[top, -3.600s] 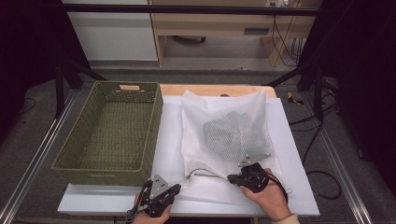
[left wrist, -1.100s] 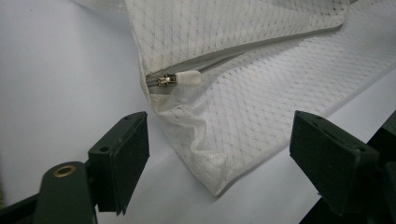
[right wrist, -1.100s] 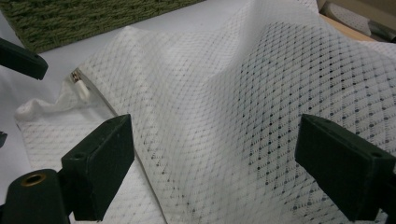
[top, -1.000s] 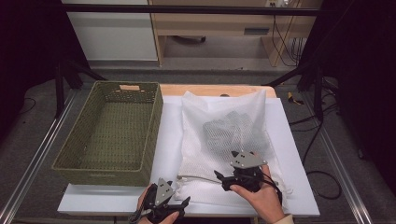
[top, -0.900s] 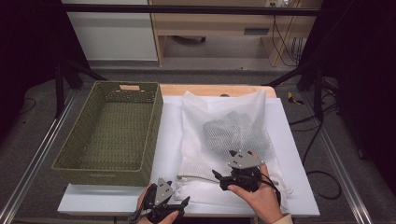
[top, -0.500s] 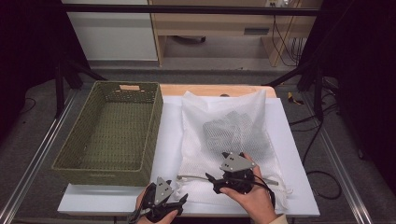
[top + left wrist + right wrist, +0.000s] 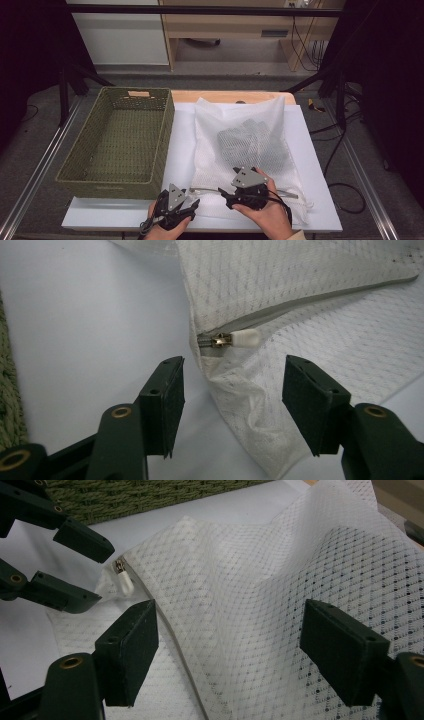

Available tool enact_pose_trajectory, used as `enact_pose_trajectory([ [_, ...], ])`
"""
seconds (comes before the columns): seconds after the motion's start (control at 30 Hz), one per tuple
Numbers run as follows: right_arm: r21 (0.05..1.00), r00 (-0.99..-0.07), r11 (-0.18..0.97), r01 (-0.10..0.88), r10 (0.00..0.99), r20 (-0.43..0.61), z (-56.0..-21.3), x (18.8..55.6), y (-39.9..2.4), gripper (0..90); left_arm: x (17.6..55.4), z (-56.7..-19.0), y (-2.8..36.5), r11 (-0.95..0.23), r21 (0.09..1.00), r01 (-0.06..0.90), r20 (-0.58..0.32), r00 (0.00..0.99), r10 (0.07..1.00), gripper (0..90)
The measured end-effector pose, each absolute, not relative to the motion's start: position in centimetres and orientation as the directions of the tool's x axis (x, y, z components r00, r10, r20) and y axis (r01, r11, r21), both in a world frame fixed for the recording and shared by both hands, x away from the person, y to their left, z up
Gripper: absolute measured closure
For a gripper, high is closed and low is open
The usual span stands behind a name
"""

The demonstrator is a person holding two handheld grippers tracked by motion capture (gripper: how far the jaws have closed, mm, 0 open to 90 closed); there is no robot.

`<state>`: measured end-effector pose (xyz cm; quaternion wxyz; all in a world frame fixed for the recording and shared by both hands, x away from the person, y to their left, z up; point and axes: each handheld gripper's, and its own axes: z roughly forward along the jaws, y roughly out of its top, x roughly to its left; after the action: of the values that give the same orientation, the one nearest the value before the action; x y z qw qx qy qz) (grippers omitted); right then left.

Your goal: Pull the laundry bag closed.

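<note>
A white mesh bag lies flat on the white table cover, with a dark grey garment inside. Its zipper runs along the near edge, and the white pull tab sits at the left corner. My left gripper is open just short of that corner, its jaws either side of the bag's corner cloth. My right gripper is open over the bag's mesh, beside the zipper line. In the high view the left gripper and the right gripper are close together at the bag's near left corner. The pull tab lies between the left gripper's fingers.
A green woven basket, holding nothing, stands left of the bag. The white table cover shows bare between basket and bag. The table's near edge is just behind both hands.
My right gripper has slid left along the bag's near edge toward the left gripper. The left gripper has stayed near the zipper corner, open.
</note>
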<state>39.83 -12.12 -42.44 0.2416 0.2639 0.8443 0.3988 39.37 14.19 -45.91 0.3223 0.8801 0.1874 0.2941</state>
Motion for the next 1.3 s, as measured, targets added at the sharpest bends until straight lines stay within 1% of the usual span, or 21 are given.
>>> enact_pose_trajectory([
  [0.13,0.799,-0.746,0.544,0.255,0.637,-0.195,-42.5,39.9,-12.1,24.8,39.7,-46.2,14.2,-0.706,0.691,0.155,0.369,0.765,0.529,43.8],
  [0.37,0.799,-0.746,0.545,0.254,0.636,-0.196,-42.5,39.8,-12.1,27.4,40.3,-46.1,14.3,-0.722,0.677,0.143,0.374,0.778,0.505,48.9],
  [0.53,0.797,-0.749,0.548,0.253,0.632,-0.197,-42.5,39.8,-12.1,28.5,40.5,-46.1,14.6,-0.740,0.659,0.135,0.386,0.784,0.487,54.2],
  [0.8,0.797,-0.748,0.546,0.258,0.635,-0.193,-42.5,39.8,-12.1,29.6,40.8,-46.3,14.7,-0.733,0.665,0.141,0.376,0.785,0.493,61.3],
  [0.93,0.799,-0.748,0.545,0.256,0.635,-0.193,-42.4,39.8,-12.2,29.6,40.9,-46.2,14.7,-0.738,0.663,0.125,0.383,0.790,0.479,65.0],
  [1.1,0.798,-0.748,0.545,0.258,0.635,-0.192,-42.4,39.8,-12.3,29.6,40.7,-46.1,14.8,-0.729,0.671,0.137,0.373,0.786,0.492,71.5],
  [1.3,0.798,-0.747,0.544,0.260,0.637,-0.190,-42.4,39.8,-12.3,29.7,41.0,-46.2,14.7,-0.742,0.658,0.130,0.387,0.787,0.481,72.8],
])
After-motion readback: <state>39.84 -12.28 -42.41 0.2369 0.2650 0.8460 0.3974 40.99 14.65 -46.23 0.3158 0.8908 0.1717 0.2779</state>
